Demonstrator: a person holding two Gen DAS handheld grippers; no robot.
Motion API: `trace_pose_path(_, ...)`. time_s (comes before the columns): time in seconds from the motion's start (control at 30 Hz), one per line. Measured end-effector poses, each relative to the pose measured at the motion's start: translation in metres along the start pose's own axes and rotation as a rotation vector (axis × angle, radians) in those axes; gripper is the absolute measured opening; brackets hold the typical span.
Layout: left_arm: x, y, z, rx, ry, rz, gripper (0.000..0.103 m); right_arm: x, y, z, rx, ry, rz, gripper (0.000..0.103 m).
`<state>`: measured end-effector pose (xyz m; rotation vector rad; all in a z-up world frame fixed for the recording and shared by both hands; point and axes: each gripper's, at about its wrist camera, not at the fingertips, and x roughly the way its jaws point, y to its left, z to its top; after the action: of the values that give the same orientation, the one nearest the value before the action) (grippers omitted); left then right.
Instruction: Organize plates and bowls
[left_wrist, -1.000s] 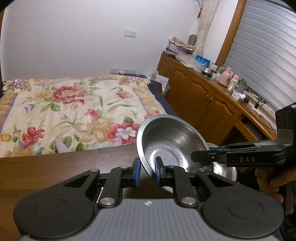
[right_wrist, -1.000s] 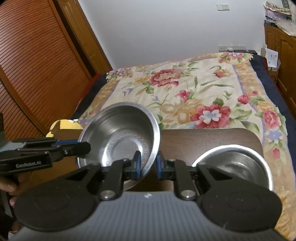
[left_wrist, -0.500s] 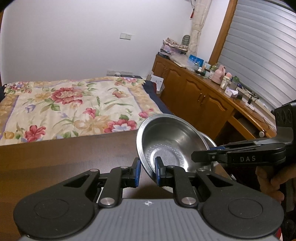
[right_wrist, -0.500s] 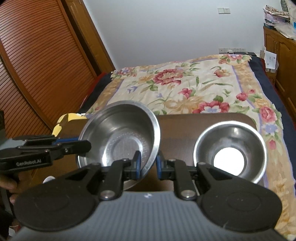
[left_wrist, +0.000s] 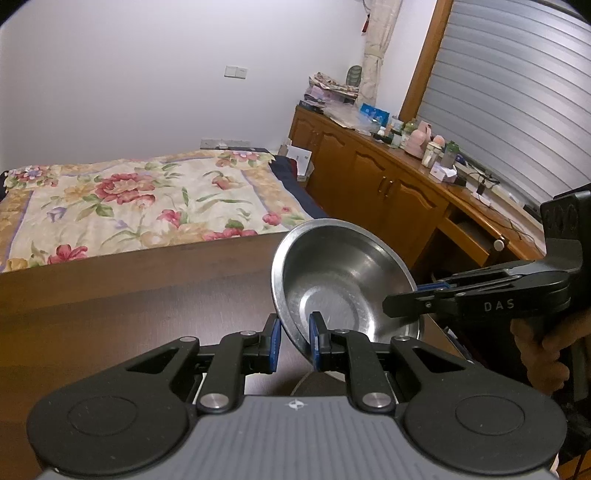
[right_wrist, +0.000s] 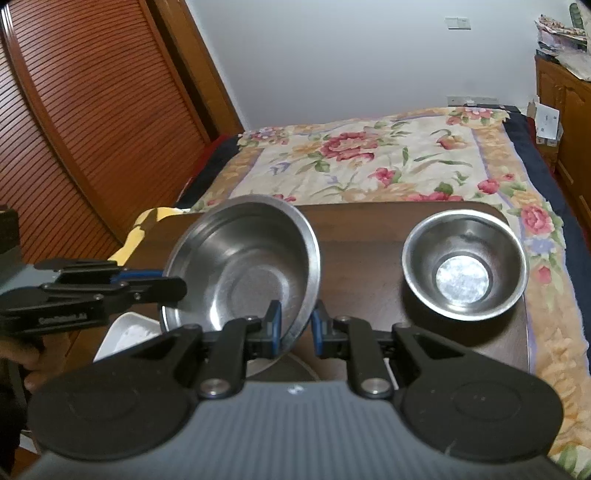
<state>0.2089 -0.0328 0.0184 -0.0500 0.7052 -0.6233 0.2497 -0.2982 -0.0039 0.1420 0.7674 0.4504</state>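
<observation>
Behind my dark wooden table (right_wrist: 373, 236) a bed with a floral bedspread (right_wrist: 388, 162) is filling the room, with a slatted wooden door (right_wrist: 92, 110) on one side and a long wooden cabinet (left_wrist: 399, 184) cluttered with bottles and papers on the other.

I am holding one large steel bowl (right_wrist: 243, 266) up over the table with both tools at once. My right gripper (right_wrist: 294, 326) is pinching the bowl's near rim, the blue pads (right_wrist: 274, 328) drawn in narrow with the thin metal edge running between them. My left gripper (left_wrist: 294, 341) is doing the same at the opposite side of the rim, its jaws nearly together on the wall of the bowl. From the right wrist view I am seeing that left tool coming in from the side, with my hand (right_wrist: 22, 362) wrapped around its handle; from the left wrist view my right hand (left_wrist: 543, 354) is gripping the other handle. The bowl is tilting, its open side facing toward me.

Well apart from it, a smaller steel bowl (right_wrist: 464, 266) is sitting upright on the table near the far corner. Something white (right_wrist: 125, 332) is showing below the lifted bowl, but I cannot tell what it is.
</observation>
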Motion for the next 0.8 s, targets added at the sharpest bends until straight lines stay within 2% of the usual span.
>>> trace_pose_path(0.8, -0.029, -0.021, -0.056, -0.002, -0.023, -0.070, 0.017, -0.032, 0.005, -0.058, 0.052, 0.009, 0.072, 0.019)
